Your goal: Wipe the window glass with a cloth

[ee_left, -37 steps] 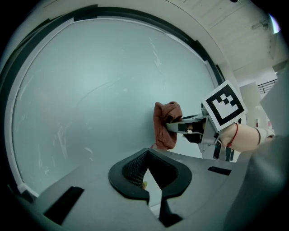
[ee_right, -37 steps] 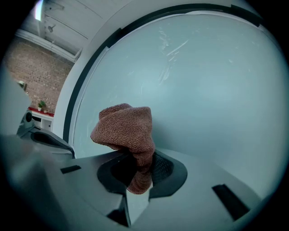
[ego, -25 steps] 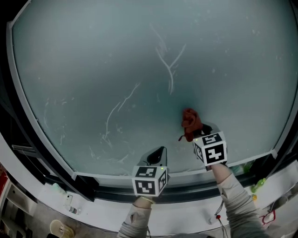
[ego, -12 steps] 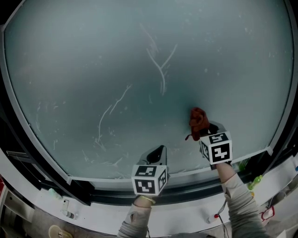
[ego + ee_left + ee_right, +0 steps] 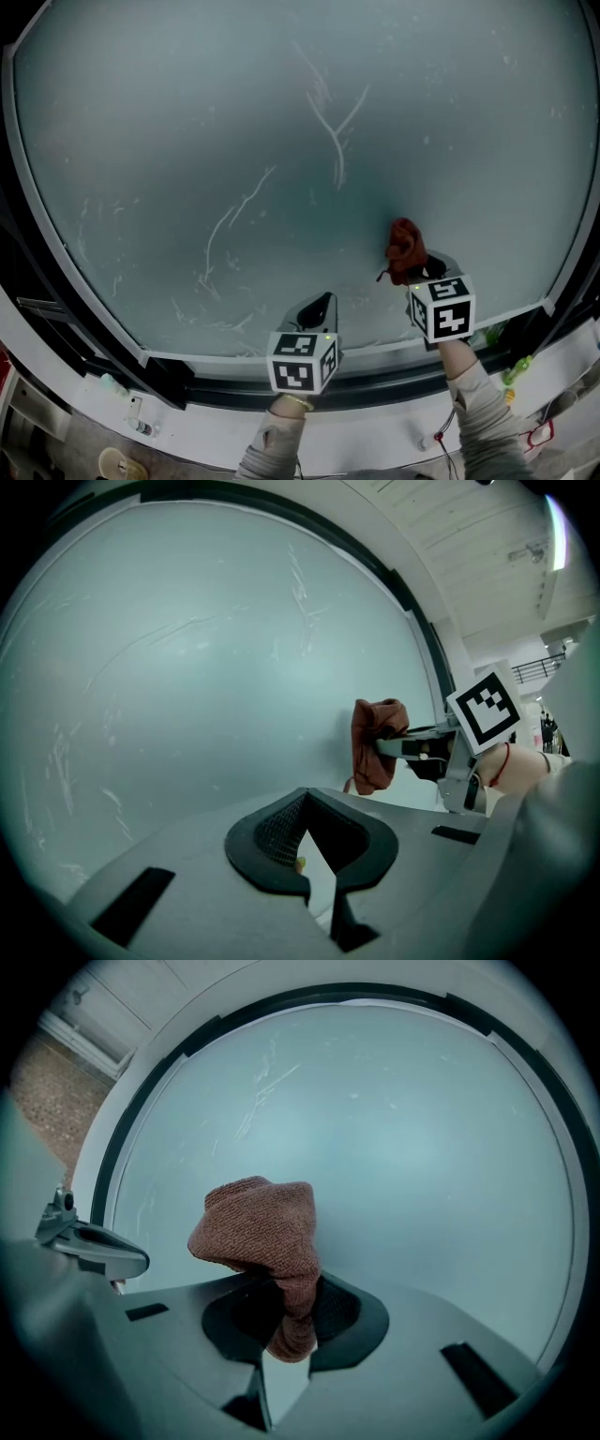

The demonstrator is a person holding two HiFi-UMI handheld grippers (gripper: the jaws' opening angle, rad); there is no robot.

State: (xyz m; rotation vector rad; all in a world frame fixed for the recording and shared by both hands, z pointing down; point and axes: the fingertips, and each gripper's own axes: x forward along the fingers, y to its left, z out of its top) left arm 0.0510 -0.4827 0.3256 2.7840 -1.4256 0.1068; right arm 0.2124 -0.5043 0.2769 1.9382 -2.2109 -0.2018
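Cloth (image 5: 267, 1237) in right hand-held gripper (image 5: 286, 1335)

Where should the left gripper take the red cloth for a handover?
Take the bunched lobe of the cloth bulging free above the right gripper, coming from the side of the left gripper. The narrow tail is already pinched in the right jaws.

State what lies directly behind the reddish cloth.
The frosted window glass lies behind the reddish cloth, which the right hand-held gripper clamps. The patch of glass that the cloth covers cannot be seen.
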